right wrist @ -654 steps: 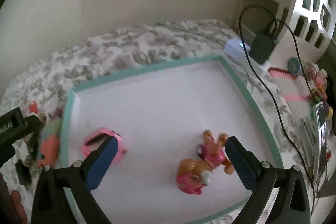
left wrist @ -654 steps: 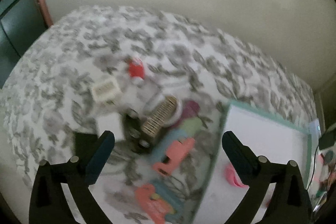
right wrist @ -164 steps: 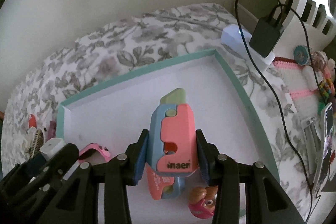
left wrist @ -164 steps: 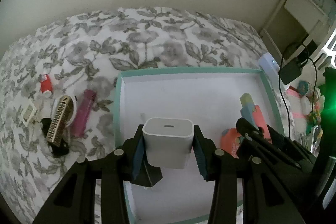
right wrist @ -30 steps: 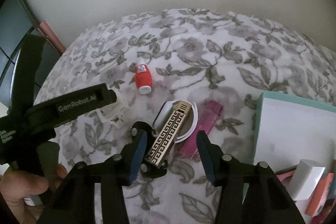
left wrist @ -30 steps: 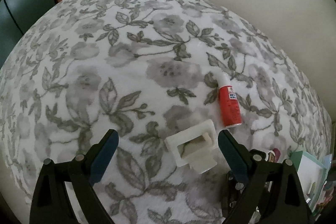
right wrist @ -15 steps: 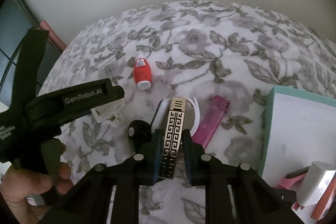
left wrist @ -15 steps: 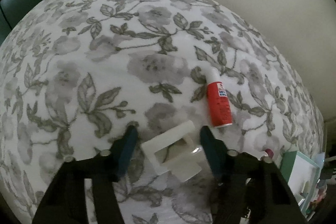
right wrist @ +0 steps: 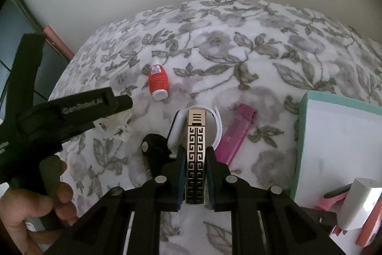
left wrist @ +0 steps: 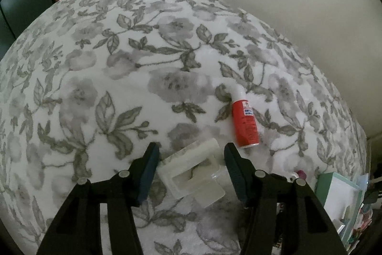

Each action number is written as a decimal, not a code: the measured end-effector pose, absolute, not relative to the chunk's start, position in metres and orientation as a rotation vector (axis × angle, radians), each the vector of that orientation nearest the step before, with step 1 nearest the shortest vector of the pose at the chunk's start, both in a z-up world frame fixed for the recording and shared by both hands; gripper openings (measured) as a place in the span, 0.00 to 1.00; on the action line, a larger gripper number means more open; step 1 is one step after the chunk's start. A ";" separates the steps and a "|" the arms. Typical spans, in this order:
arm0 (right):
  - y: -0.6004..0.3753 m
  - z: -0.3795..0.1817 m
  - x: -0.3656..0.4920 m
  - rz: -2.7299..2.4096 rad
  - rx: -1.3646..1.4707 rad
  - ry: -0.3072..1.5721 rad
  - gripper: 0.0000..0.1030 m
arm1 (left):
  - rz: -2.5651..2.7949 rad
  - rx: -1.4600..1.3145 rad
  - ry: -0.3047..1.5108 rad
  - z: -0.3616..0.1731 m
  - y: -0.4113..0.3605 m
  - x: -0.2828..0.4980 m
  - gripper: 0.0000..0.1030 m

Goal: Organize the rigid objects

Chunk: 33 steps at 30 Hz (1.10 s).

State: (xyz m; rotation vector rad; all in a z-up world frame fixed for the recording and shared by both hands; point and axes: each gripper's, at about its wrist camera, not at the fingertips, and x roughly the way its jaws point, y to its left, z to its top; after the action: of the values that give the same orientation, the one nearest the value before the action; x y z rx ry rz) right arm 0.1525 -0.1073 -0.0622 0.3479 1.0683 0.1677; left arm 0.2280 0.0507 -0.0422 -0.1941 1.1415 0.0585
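My left gripper (left wrist: 190, 154) is open, its jaws on either side of a clear plastic clip-like piece (left wrist: 192, 172) lying on the floral blanket, a gap on each side. A red bottle (left wrist: 246, 121) lies just right of it and also shows in the right wrist view (right wrist: 158, 82). My right gripper (right wrist: 195, 160) is shut on a gold-and-black patterned lighter (right wrist: 195, 152), over a white ring (right wrist: 218, 127) and a black object (right wrist: 154, 149). The left gripper shows in the right wrist view (right wrist: 71, 109) over the clear piece (right wrist: 117, 127).
A pink lighter (right wrist: 237, 133) lies right of the patterned one. The teal-rimmed white tray (right wrist: 301, 135) sits at the right, holding a white charger block (right wrist: 358, 203) and pink items. The tray's corner shows in the left wrist view (left wrist: 334, 185). A wall runs behind the blanket.
My left gripper's jaws have narrowed around the clear piece. My right gripper has closed on the patterned lighter, which now stands straight between the jaws.
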 end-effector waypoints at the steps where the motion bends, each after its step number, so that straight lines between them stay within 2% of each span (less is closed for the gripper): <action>1: -0.108 -0.062 0.152 0.169 0.352 1.067 0.16 | 0.057 -0.189 1.139 -0.041 0.050 0.227 0.56; 9: -0.123 -0.050 0.142 0.148 0.392 1.034 0.16 | 0.057 -0.160 1.078 -0.014 0.044 0.215 0.56; 23: -0.173 0.018 0.096 0.039 0.481 0.863 0.16 | 0.021 -0.090 0.944 0.051 0.013 0.184 0.56; 33: -0.225 0.038 0.061 -0.071 0.547 0.816 0.16 | -0.050 -0.068 0.908 0.070 -0.020 0.166 0.56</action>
State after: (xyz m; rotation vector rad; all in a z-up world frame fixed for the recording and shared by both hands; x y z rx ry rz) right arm 0.0611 -0.2251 0.0375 0.5471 0.8157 -0.0708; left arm 0.1658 -0.0196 0.0700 -0.0679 0.9080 -0.0504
